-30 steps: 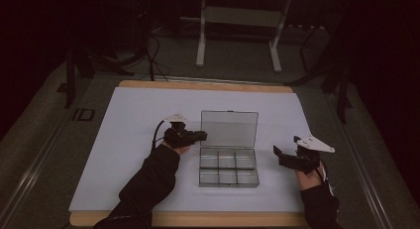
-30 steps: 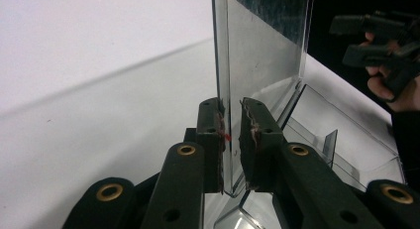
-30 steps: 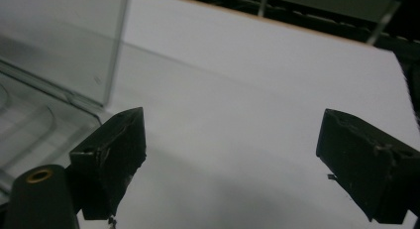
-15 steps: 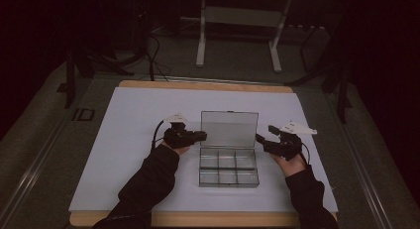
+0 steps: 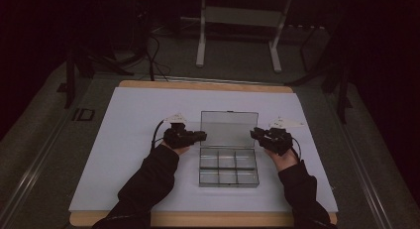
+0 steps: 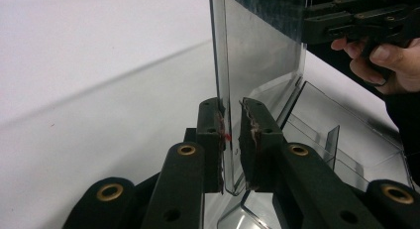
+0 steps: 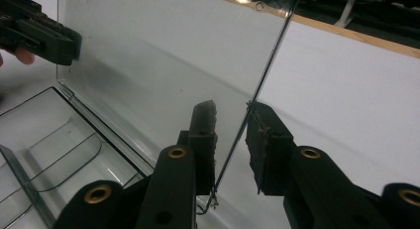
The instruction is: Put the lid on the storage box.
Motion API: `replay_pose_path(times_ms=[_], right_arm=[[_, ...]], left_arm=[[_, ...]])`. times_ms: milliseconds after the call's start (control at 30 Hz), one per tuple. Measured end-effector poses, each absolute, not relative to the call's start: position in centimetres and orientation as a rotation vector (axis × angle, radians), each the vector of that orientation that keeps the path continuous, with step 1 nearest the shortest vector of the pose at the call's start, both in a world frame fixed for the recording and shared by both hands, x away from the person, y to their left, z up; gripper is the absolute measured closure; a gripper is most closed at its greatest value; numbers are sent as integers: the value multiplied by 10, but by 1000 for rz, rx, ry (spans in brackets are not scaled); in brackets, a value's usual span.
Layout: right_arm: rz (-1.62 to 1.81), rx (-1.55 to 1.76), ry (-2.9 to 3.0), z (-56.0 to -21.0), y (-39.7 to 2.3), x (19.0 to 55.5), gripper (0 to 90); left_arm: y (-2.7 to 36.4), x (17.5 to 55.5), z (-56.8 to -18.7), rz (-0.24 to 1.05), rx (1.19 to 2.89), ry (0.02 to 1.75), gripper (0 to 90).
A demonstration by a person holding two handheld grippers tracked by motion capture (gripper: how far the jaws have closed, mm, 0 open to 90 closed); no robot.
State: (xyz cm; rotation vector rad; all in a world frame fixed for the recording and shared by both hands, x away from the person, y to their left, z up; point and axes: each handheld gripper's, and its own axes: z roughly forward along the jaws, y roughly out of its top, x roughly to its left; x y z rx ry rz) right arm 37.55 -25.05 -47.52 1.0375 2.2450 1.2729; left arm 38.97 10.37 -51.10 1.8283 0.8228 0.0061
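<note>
A clear plastic compartment box (image 5: 229, 168) lies open mid-table, its compartments empty. Its lid (image 5: 229, 129) stands upright at the back. My left gripper (image 5: 200, 136) is at the lid's left edge and is shut on that edge (image 6: 230, 120). My right gripper (image 5: 255, 134) is at the lid's right edge. In the right gripper view its jaws stand open (image 7: 231, 125), one on each side of the thin lid (image 7: 163, 55), with a gap at both faces. The left gripper (image 7: 44, 35) shows beyond the lid, and the right gripper (image 6: 346, 21) shows in the left gripper view.
A white sheet (image 5: 124, 140) covers the wooden table, whose edge (image 5: 208, 85) runs along the back. Behind the table, white stand legs (image 5: 200, 35) and cables lie on the dark floor. Both sleeves come in from the near edge.
My right gripper has moved from the front right of the table forward and left to the lid's right edge. The left gripper and the upright lid have stayed put.
</note>
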Motion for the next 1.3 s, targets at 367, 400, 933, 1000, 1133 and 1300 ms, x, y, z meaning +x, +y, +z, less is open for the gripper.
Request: replay_pose_path(times_ms=[367, 400, 933, 1000, 1133, 1300], right_arm=[[1287, 977, 2264, -470, -256, 367, 778], [1292, 974, 2264, -470, -257, 366, 779], [1338, 881, 2285, -468, -265, 342, 777], [1336, 869, 2290, -469, -266, 340, 777], [1335, 840, 2307, -469, -267, 336, 784], [1330, 815, 2331, -471, -270, 332, 797]], left_arm=[[103, 380, -501, 44, 1839, 818, 804], [104, 379, -500, 44, 1838, 815, 804], [109, 358, -491, 100, 1867, 773, 775], [110, 355, -490, 106, 1876, 765, 778], [111, 351, -490, 102, 1892, 752, 780], [111, 345, -490, 110, 1914, 738, 779]])
